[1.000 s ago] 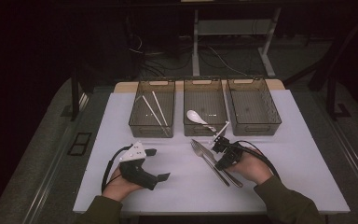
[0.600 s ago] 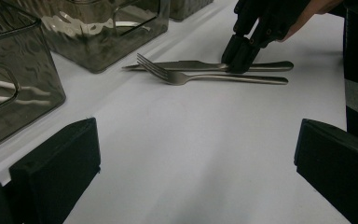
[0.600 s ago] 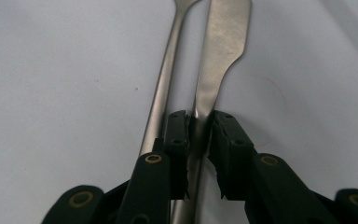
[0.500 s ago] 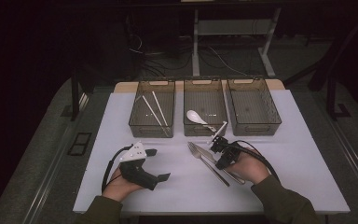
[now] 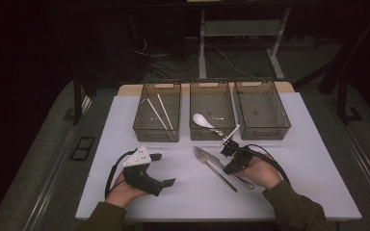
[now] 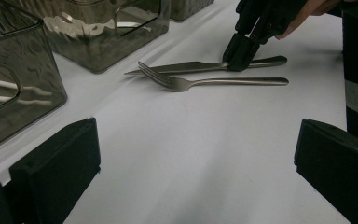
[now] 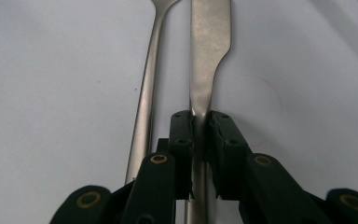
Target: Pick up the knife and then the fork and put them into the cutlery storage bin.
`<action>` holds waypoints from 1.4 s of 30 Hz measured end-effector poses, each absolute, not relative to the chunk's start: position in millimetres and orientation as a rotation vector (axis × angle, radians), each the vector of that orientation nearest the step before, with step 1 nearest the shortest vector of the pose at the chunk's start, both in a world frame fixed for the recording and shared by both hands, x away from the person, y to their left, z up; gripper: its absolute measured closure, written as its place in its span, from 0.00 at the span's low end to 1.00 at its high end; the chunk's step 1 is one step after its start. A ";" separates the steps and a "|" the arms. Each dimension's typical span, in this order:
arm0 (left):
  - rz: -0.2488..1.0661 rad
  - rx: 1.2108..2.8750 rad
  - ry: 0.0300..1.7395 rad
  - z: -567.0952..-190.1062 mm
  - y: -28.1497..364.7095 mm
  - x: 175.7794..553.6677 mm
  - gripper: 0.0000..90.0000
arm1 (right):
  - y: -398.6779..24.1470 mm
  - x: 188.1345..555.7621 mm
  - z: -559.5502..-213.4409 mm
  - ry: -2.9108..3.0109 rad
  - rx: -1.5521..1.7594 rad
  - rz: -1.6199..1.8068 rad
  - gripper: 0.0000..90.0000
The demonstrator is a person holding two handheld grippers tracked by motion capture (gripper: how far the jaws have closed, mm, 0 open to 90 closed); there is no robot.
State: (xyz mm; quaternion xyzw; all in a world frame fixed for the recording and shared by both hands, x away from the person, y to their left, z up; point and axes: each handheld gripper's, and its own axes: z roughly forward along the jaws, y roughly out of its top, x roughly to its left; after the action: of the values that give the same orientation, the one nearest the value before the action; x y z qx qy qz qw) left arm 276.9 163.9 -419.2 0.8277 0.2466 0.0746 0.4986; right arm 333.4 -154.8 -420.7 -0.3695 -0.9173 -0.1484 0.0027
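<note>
A steel knife and a steel fork lie side by side on the white table, the knife to the right of the fork. My right gripper points down at the knife's handle. Its jaws have just been closing and now pinch that handle between the pads. The left gripper view shows the same grip on the knife, behind the fork. My left gripper rests on the table at the front left, open, with bare table between its jaws.
Three dark see-through bins stand in a row at the back. The left bin holds white chopsticks, the middle bin a white spoon, and the right bin nothing I can see. Cables trail from both grippers.
</note>
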 end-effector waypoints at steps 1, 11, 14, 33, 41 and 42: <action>0.181 2.003 0.596 -419.0 164.0 276.8 0.00 | -155.5 333.5 -420.5 -2.881 -1.155 -0.471 0.88; 0.182 2.004 0.595 -418.9 164.1 276.7 0.00 | -173.6 335.4 -410.1 -2.868 -1.161 -0.561 0.88; 0.182 2.005 0.597 -418.7 164.4 276.7 0.00 | -180.1 336.8 -407.6 -2.864 -1.169 -0.588 0.88; 0.183 1.998 0.600 -418.9 164.9 276.9 0.00 | -215.0 339.8 -389.2 -2.785 -1.258 -0.752 0.89; 0.183 1.998 0.602 -418.9 165.3 277.0 0.00 | -225.6 341.3 -382.9 -2.763 -1.290 -0.813 0.89; 0.184 1.998 0.602 -418.9 165.4 277.1 0.00 | -226.3 341.2 -381.5 -2.761 -1.298 -0.816 0.89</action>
State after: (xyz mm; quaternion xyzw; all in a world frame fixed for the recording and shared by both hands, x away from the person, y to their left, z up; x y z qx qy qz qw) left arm 277.1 165.4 -418.9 0.8260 0.2490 0.0759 0.4999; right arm 341.2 -226.3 -381.5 -0.4109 -0.8743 -0.2584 -0.0083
